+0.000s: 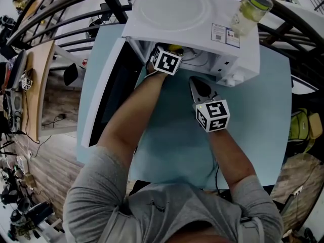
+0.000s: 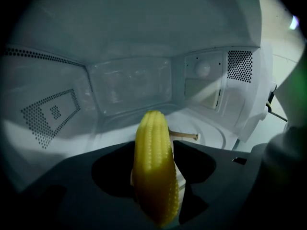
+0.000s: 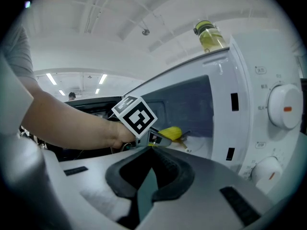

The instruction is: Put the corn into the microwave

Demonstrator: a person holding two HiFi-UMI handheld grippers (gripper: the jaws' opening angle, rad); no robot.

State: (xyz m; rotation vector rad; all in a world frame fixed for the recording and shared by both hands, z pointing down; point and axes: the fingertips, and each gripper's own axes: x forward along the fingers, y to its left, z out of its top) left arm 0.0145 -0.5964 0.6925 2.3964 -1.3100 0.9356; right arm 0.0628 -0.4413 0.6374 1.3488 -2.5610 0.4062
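Inside the open white microwave (image 1: pixel 172 14), left tool (image 2: pixel 154 145) clamped yellow corn cob (image 2: pixel 153 176) for set-down; right tool (image 3: pixel 149 147), jaws together, parked clear.

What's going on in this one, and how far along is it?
A person is working with a white microwave whose door stands open. The left gripper is inside the cavity, clamped on a yellow corn cob that is not yet released. The right gripper is shut and empty, over the blue table in front of the oven.
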